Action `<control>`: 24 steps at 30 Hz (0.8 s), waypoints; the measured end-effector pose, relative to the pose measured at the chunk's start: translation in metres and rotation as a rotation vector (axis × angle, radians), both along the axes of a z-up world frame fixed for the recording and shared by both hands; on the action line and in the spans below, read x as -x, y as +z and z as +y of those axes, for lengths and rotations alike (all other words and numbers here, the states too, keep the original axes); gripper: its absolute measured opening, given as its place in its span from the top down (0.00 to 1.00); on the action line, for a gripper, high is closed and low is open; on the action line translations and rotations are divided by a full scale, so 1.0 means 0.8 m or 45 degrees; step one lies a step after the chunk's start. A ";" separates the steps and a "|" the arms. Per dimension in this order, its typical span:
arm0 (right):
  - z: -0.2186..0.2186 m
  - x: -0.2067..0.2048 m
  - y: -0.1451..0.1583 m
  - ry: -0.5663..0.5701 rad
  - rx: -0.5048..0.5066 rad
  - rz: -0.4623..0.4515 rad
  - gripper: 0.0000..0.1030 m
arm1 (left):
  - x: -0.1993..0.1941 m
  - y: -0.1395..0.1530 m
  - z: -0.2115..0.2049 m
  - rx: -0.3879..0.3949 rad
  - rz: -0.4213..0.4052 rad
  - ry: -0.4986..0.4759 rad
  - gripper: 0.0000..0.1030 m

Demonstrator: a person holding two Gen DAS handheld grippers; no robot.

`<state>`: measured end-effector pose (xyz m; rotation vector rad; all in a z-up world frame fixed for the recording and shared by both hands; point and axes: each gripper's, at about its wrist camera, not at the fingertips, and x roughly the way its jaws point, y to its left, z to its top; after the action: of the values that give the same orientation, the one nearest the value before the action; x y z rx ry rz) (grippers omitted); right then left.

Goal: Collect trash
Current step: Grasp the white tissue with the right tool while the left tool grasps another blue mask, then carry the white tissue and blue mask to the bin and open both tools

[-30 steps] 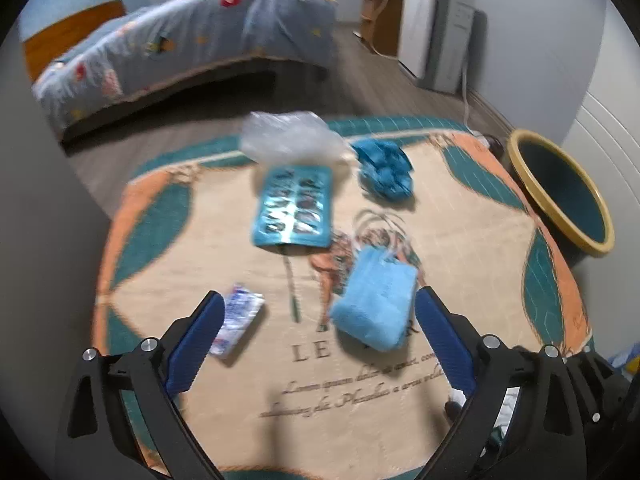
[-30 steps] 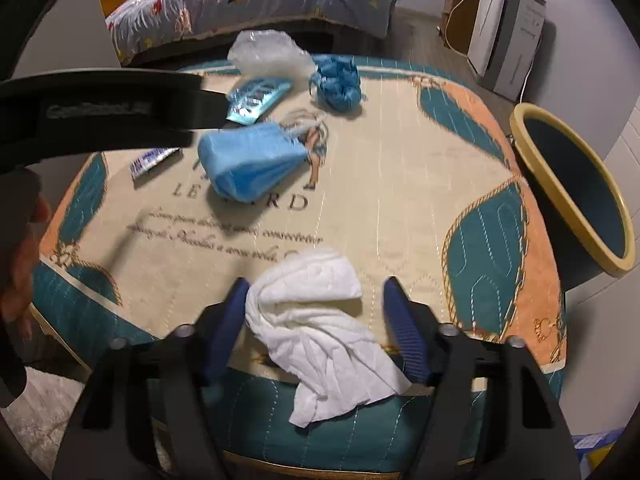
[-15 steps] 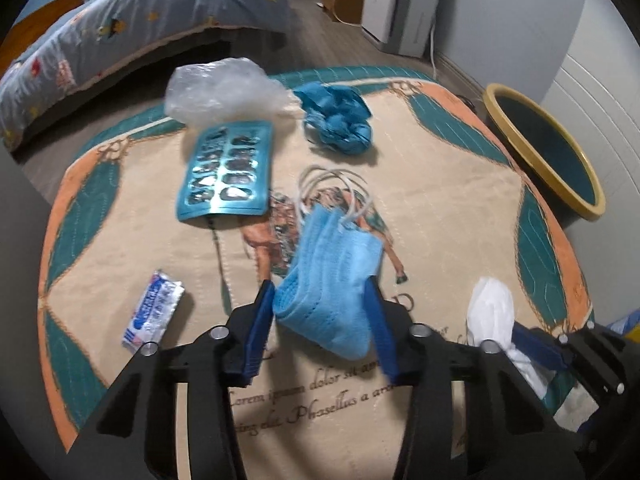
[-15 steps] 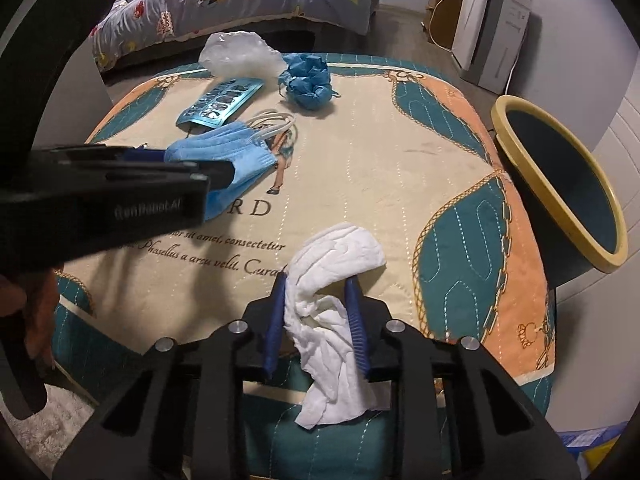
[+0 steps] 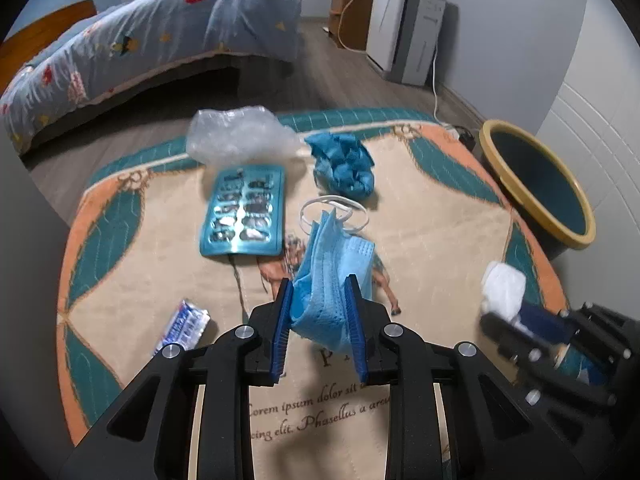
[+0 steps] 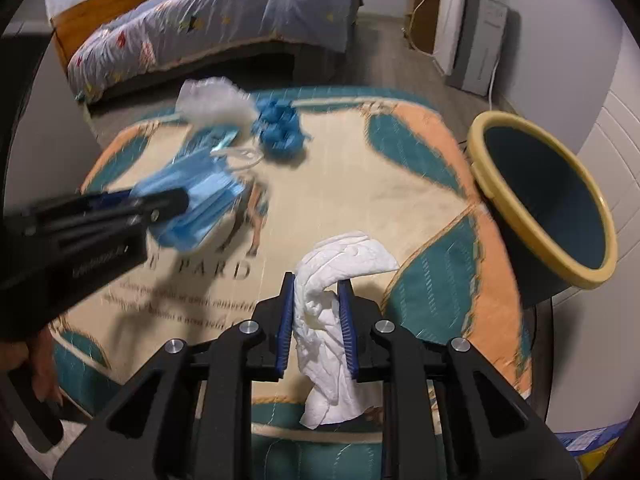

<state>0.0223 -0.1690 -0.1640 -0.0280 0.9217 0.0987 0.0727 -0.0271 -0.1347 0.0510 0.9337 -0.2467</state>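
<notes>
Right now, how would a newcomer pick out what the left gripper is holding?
Start at the oval cream, teal and orange rug, then find the left gripper above its middle. Pinched there is a folded pale-blue pleated face mask with white ear loops, unlike the darker blue crumpled wad lying behind it.

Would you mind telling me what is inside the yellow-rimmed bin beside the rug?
The bin tilts toward the cameras, and its dark teal inner wall shows bare, with no trash visible. The near rim hides the lowest part of the interior, so that part cannot be checked.
</notes>
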 end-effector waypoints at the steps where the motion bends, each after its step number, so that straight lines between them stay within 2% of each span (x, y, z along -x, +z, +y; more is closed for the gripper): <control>1: -0.003 -0.002 0.006 -0.013 -0.005 -0.013 0.80 | 0.000 0.003 0.000 0.004 -0.007 0.003 0.73; 17: -0.052 -0.045 0.096 -0.117 -0.096 -0.161 0.80 | -0.009 0.059 -0.028 0.031 -0.150 -0.022 0.73; 24: -0.083 -0.068 0.130 -0.145 -0.136 -0.160 0.80 | -0.017 0.072 -0.041 0.059 -0.159 0.001 0.73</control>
<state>0.0765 -0.2357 -0.0597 0.1163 0.7893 0.0396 0.0864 -0.0596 -0.0769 0.0228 0.8039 -0.2613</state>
